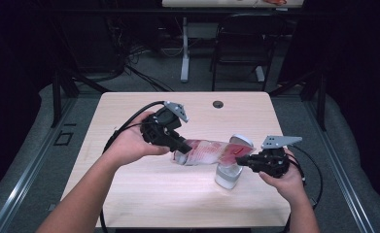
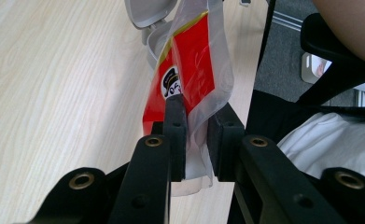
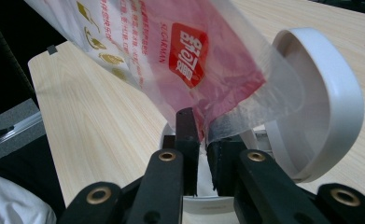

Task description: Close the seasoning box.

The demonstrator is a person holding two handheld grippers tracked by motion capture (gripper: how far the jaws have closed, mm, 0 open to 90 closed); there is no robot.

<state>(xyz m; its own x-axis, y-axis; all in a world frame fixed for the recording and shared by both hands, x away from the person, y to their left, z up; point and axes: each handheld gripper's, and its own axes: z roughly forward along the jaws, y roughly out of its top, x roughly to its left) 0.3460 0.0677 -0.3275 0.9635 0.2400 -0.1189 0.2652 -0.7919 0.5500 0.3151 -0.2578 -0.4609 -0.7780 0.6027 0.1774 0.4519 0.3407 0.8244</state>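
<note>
A clear plastic bag (image 1: 204,151) with a red printed label hangs stretched between my two grippers above the table. The left gripper (image 1: 181,146) is shut on the bag's left end; in the left gripper view its jaws (image 2: 196,140) pinch the clear edge below the red label (image 2: 194,60). My right gripper (image 1: 242,161) is shut on the other end, and its own view has the jaws (image 3: 201,133) clamped on the bag (image 3: 180,56). A white round container (image 1: 228,175) with its hinged lid (image 3: 329,102) open stands right under the bag's right end.
The light wooden table (image 1: 144,194) has a small round cable hole (image 1: 218,104) near its far edge. A black chair (image 1: 241,43) and a white table leg (image 1: 184,48) stand beyond the table. The person's dark clothing (image 2: 339,70) is near the front edge.
</note>
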